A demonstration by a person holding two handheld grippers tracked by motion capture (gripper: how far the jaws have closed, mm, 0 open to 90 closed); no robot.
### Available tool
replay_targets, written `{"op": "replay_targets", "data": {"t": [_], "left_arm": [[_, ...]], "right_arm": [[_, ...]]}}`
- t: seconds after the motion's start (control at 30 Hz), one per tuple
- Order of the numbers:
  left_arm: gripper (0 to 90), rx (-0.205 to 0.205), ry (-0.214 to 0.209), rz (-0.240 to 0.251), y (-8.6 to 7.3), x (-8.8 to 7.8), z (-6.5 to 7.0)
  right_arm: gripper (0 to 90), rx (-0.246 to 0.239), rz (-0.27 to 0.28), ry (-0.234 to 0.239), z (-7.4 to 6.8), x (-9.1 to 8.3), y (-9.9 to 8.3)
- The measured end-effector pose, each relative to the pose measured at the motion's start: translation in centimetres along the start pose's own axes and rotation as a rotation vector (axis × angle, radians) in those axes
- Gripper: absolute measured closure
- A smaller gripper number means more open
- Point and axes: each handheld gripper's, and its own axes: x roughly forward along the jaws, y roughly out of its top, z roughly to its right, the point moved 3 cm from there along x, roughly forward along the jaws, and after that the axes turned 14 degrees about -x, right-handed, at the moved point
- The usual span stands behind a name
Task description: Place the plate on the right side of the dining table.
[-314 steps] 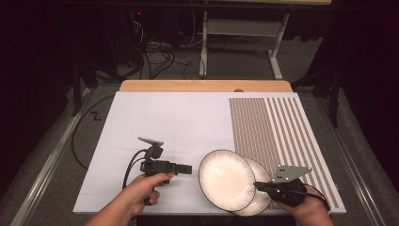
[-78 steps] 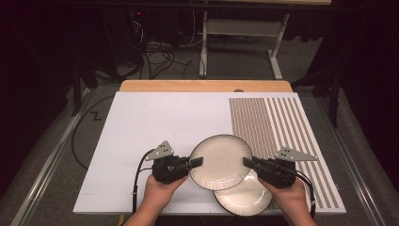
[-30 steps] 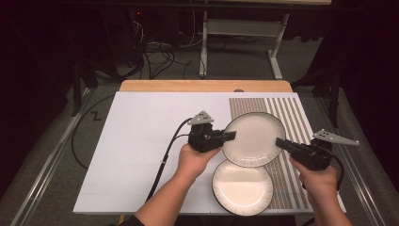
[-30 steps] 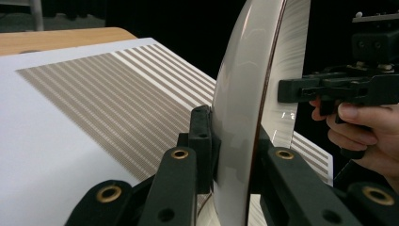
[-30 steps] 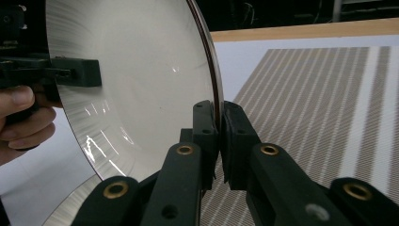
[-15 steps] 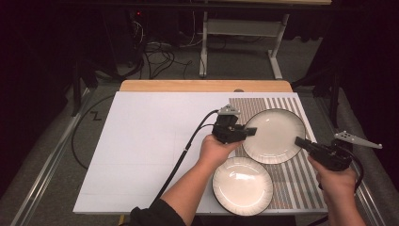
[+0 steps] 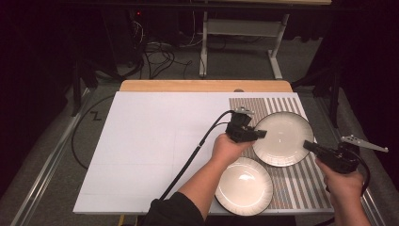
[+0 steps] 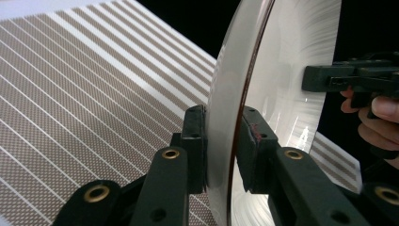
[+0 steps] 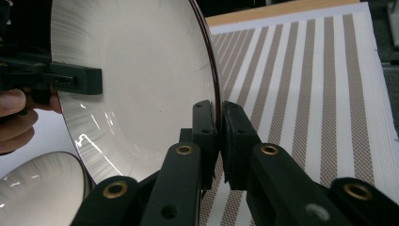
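Note:
A white plate with a dark rim hangs over the striped mat at the table's right. My left gripper is shut on its left rim, and my right gripper is shut on its right rim. In the left gripper view the plate stands edge-on between the closed jaws of the left gripper, with the right gripper's jaw farther off. The right gripper view shows the plate pinched at its rim by the right gripper. A second white plate lies flat near the front edge.
A white sheet covers the left and middle of the table. A wooden strip runs along the far edge. The left gripper's cable trails across the sheet. Dark floor, cables and a metal stand lie beyond the table.
Both grippers have carried the upper plate up and to the right, off the lower plate and onto the striped mat. The lower plate has stayed in place near the front edge.

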Motion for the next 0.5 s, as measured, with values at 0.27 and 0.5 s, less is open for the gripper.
{"op": "replay_targets", "data": {"t": [0.27, 0.5], "left_arm": [[72.4, -0.040, 0.018, -0.056, -0.5, 1.2, -0.7], [70.6, -0.061, 0.043, -0.086, -0.5, 1.7, -1.2]], "right_arm": [[87.0, 0.016, -0.039, -0.008, 0.4, 0.4, -1.1], [86.9, 0.014, -0.057, -0.014, 0.5, 1.0, -1.5]]}}
